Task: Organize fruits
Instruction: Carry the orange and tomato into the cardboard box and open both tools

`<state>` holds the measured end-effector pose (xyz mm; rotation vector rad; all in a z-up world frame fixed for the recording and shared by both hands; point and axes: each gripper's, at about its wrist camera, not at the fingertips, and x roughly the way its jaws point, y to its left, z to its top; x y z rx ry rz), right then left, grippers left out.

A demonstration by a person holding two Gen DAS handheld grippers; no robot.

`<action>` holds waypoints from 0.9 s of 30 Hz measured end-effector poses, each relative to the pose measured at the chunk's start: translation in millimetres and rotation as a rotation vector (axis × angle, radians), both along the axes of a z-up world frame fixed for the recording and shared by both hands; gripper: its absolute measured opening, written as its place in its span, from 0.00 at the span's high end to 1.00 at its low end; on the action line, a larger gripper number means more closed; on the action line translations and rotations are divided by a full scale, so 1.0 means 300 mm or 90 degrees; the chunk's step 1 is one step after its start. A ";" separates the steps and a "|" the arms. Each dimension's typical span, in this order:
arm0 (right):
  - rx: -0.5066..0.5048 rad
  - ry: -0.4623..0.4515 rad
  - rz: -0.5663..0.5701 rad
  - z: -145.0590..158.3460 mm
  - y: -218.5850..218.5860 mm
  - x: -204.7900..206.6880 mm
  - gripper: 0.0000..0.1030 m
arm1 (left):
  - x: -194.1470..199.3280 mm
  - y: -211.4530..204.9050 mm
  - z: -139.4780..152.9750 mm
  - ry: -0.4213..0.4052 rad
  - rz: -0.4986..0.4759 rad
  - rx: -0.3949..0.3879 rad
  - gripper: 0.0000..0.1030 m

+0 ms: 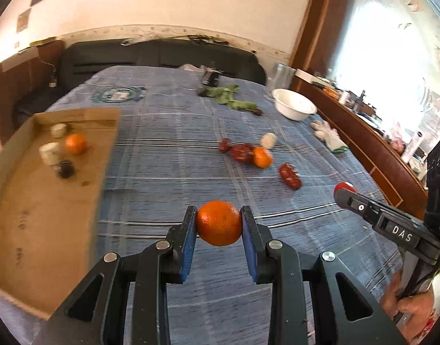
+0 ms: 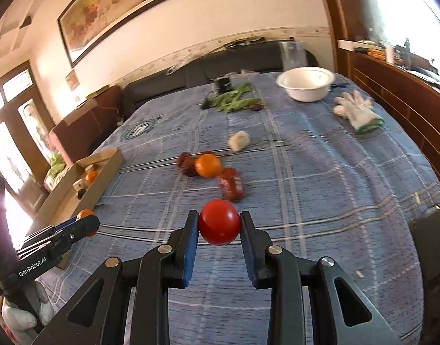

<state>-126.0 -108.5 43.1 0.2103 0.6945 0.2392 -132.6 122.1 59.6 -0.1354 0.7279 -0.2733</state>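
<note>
Blue plaid cloth (image 1: 191, 149) fills mid-frame, with bare cloth between the grippers and the fruit cluster; a wooden ledge (image 1: 372, 155) bounds its right edge. Cardboard tray (image 1: 47, 215), left of frame, holds an orange (image 1: 75, 143), two pale items and a dark one. White bowl (image 2: 305, 84), upper right; contents not visible. Left gripper (image 1: 219, 222) clamps an orange fruit (image 1: 219, 223); right gripper (image 2: 219, 222) clamps a red tomato (image 2: 219, 222). Loose fruit (image 2: 208, 165) lies mid-cloth; glove (image 2: 356, 110) near the ledge.
</note>
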 end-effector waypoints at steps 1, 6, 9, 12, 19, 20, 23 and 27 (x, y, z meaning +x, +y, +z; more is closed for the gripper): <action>-0.002 -0.001 0.013 0.005 0.029 0.006 0.70 | -0.010 0.029 0.006 -0.004 0.013 0.001 0.72; 0.000 0.002 0.086 0.028 0.179 0.036 0.70 | -0.030 0.194 0.034 -0.007 0.078 -0.005 0.72; -0.004 0.002 0.140 0.053 0.300 0.058 0.70 | -0.031 0.333 0.059 -0.011 0.131 -0.016 0.72; -0.008 0.002 0.195 0.076 0.430 0.078 0.69 | -0.014 0.450 0.077 -0.009 0.170 -0.015 0.72; -0.025 0.001 0.287 0.105 0.716 0.142 0.69 | 0.118 0.656 0.108 0.031 0.209 0.030 0.72; -0.034 0.002 0.297 0.101 0.766 0.154 0.69 | 0.139 0.675 0.103 0.039 0.209 0.035 0.72; -0.049 0.028 0.326 0.065 0.872 0.196 0.69 | 0.223 0.747 0.068 0.089 0.216 0.030 0.72; -0.066 0.075 0.345 -0.001 0.978 0.248 0.69 | 0.295 0.798 0.018 0.140 0.216 0.021 0.72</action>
